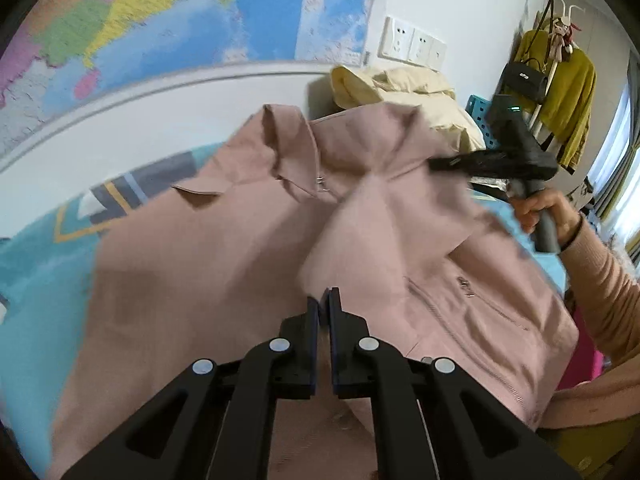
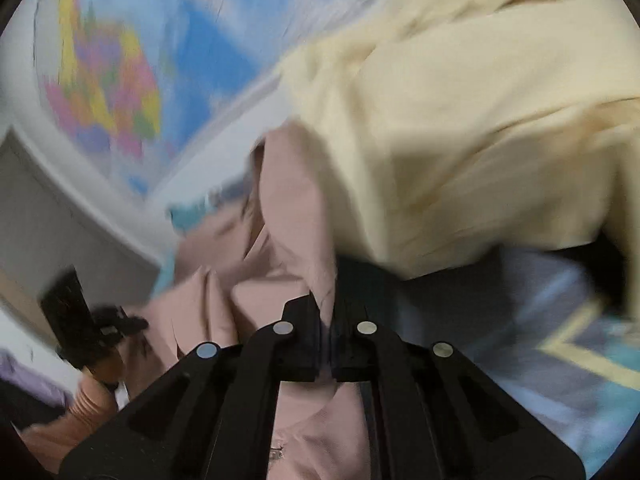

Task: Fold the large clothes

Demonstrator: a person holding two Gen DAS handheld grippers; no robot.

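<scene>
Judging by the slack ridge of cloth rising from the left gripper (image 1: 324, 294), whose jaws are pinched on a fold of the pink jacket (image 1: 248, 256), both hands should carry their folds across together and low so the fabric lands flat. The right gripper (image 2: 330, 308) is likewise clamped on the jacket's edge. The jacket, zip-pocketed and rumpled, lies spread across the patterned bed (image 1: 40, 264), with a cream garment (image 2: 460, 120) heaped toward its far right corner.

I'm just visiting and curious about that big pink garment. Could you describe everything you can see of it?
The dusty-pink woven jacket lies spread on a teal patterned bedspread, collar toward the wall. It has a metal front zipper, a zipped pocket and a small metal ring near the collar. The cloth is partly lifted into ridges. The left gripper and right gripper each pinch a fold of it. A pale-yellow garment sits beside its collar.
</scene>
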